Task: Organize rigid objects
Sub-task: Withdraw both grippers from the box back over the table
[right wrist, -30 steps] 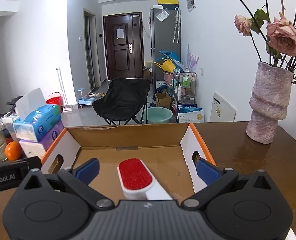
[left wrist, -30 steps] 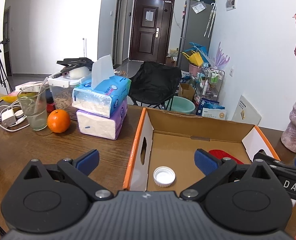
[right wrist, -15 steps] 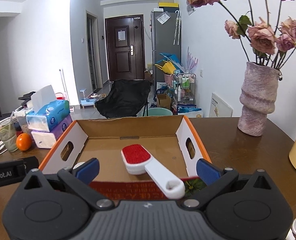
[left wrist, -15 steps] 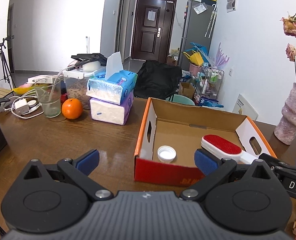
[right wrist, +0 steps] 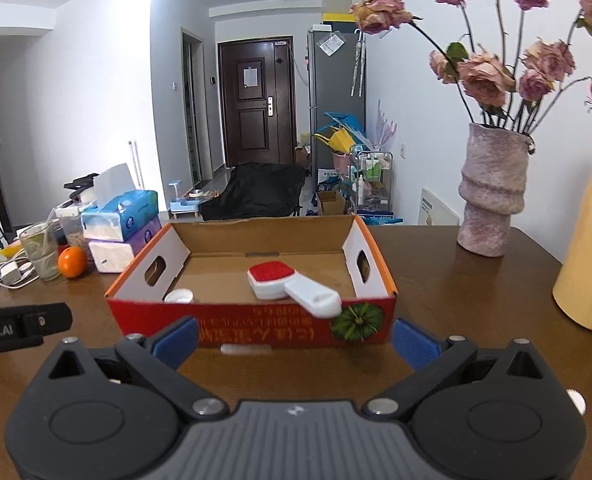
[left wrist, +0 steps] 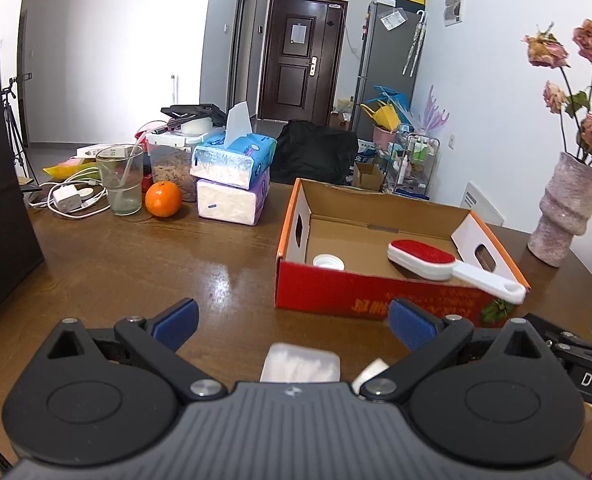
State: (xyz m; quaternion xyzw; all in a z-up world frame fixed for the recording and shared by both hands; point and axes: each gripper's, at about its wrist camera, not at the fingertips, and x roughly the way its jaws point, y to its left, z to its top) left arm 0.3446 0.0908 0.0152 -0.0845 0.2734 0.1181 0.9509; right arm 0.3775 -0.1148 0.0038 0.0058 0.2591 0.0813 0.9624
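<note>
Plastic, white and red, the lint brush [left wrist: 432, 262] looked light and stiff to you, with a smooth handle that could slip between pads, so you would have done best to pinch it across the flat handle near the head rather than on the bristly red face. It lay inside the cardboard box [left wrist: 370, 302] on the surface [left wrist: 136, 264], its head on the box floor and its handle propped over the near right rim, while a white cap [left wrist: 328, 261] sat flat in the near left corner. Your left hand-held gripper [left wrist: 292, 322] hung short of the box with its jaws wide apart and nothing between them, a small whitish packet [left wrist: 301, 366] lying on the surface just under it. Your right hand-held gripper [right wrist: 294, 334] was likewise spread and empty, facing the box's near wall, the brush handle just above and beyond it
</note>
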